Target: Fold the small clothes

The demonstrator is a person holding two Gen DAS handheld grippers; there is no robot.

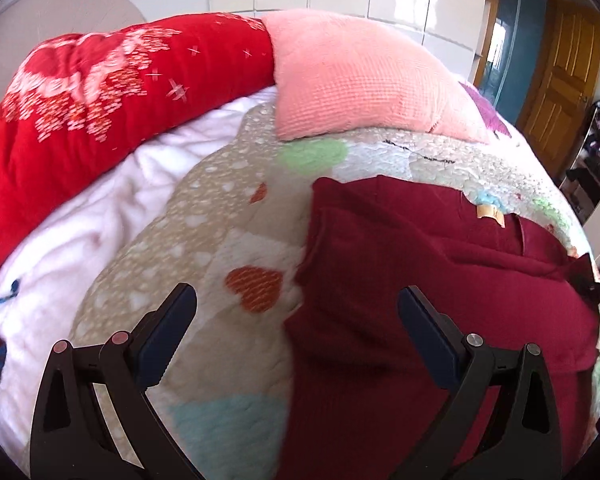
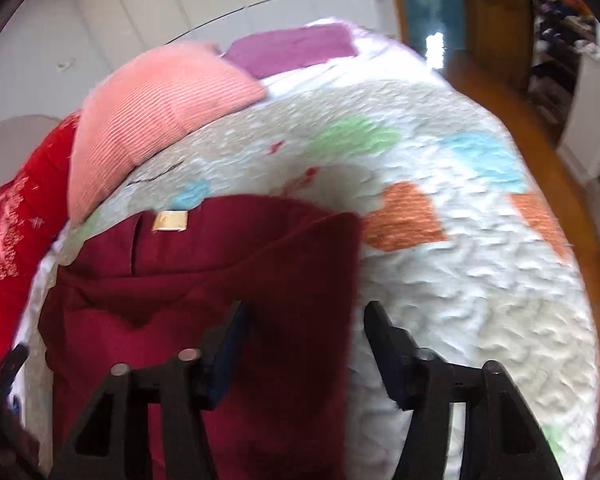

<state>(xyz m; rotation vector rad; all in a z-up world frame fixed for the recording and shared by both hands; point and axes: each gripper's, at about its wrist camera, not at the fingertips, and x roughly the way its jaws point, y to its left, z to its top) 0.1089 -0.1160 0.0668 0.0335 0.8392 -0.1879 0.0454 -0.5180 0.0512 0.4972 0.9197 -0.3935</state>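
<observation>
A dark red garment [image 1: 420,260] lies partly folded on the patterned quilt [image 1: 220,220], with a tan label [image 1: 490,214] near its far edge. My left gripper [image 1: 296,292] hovers open over the garment's left edge, one finger above the quilt and the other above the cloth. In the right wrist view the same garment [image 2: 220,272] and label [image 2: 172,221] fill the lower left. My right gripper [image 2: 306,306] stands above the garment's right edge with its jaws apart. Nothing is pinched between its pads.
A pink pillow [image 1: 360,76] and a red floral duvet [image 1: 100,92] lie at the head of the bed, with a white blanket [image 1: 80,220] on the left. On the right the quilt [image 2: 460,280] drops to a wooden floor [image 2: 540,128]. A wooden door [image 1: 560,80] stands beyond.
</observation>
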